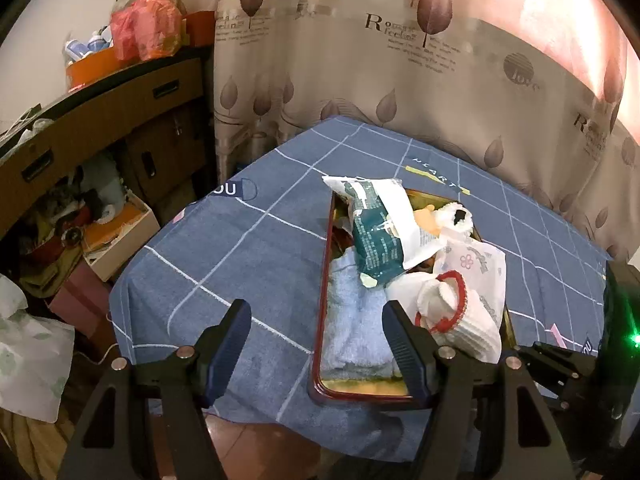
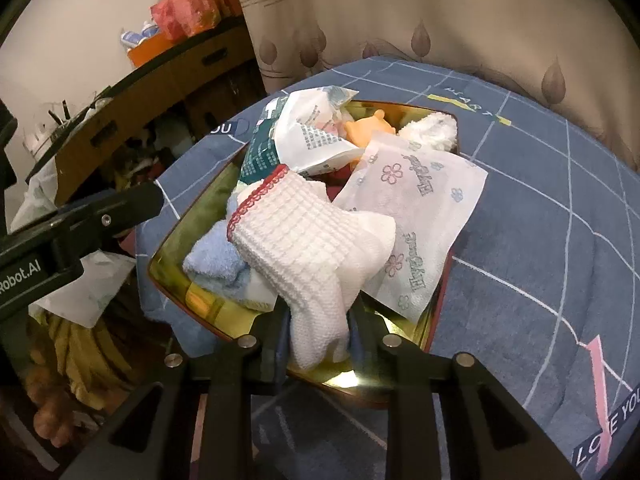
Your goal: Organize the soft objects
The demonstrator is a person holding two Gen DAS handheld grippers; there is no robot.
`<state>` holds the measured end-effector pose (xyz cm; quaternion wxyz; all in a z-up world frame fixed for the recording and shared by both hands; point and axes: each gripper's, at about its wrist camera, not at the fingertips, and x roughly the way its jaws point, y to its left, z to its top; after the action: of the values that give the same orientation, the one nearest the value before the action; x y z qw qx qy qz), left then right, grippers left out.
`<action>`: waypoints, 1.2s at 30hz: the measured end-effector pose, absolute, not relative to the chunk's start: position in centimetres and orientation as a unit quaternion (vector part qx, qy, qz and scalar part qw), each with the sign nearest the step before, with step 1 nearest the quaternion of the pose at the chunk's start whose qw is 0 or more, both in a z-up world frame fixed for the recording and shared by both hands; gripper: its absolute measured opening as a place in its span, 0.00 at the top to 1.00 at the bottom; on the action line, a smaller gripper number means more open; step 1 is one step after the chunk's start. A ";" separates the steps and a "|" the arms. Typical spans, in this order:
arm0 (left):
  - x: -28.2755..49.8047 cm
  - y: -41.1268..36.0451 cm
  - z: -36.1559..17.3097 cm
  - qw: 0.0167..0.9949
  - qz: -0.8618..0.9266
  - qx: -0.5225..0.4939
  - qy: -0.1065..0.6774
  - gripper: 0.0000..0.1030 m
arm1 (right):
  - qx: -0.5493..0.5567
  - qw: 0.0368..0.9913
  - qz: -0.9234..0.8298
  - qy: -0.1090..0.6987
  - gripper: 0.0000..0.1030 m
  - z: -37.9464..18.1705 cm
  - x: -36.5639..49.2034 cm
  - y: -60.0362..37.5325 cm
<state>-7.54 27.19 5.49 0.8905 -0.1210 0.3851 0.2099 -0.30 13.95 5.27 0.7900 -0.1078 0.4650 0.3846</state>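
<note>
Right gripper [image 2: 320, 344] clamped on toe end of white knitted sock with red-trimmed cuff [image 2: 304, 248], held over gold-lined red-rimmed rectangular tin [image 2: 188, 220] on blue grid-pattern cloth [image 2: 540, 240]. Sock draped over light-blue terry towel [image 2: 218, 258] and white flower-print tissue pack [image 2: 424, 208], both in tin. Green-and-white crumpled packet [image 1: 376, 236] further back in tin. Left gripper [image 1: 316, 344] open, empty, above tin's near-left edge.

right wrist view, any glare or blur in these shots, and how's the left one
Right wrist view: lamp glare on the gold tin floor just beyond the right gripper, which pinches the white sock; fisheye bends the blue checked cloth.
Left wrist view: curtain blown out pink top right, cabinet side dim and soft.
</note>
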 end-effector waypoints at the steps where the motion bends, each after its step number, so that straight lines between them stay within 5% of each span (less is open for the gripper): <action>1: -7.5 27.2 5.5 0.890 0.210 -0.120 0.385 0.32 | -0.109 0.791 0.385 0.464 0.77 5.3 -0.3 14.0; 14: -7.3 26.8 5.2 0.890 0.214 -0.102 0.391 0.32 | -0.110 0.813 0.377 0.430 0.56 6.7 -1.4 13.3; 17: -7.3 26.7 5.2 0.890 0.216 -0.097 0.390 0.32 | -0.099 0.824 0.376 0.413 0.42 7.7 -1.7 12.6; 21: -7.3 26.6 5.2 0.891 0.216 -0.092 0.389 0.32 | -0.084 0.846 0.360 0.383 0.40 9.4 -2.2 11.4; 25: -7.5 26.3 5.6 0.897 0.215 -0.084 0.378 0.32 | -0.064 0.883 0.320 0.337 0.14 11.6 -3.2 10.0; 36: -8.9 24.7 7.5 0.924 0.199 -0.066 0.319 0.32 | -0.077 0.932 0.228 0.269 0.05 13.3 -6.5 9.1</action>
<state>-8.92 24.68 7.50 0.9242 -0.0658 0.3193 0.1987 -6.52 9.13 13.28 0.9325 -0.0772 0.2693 0.2282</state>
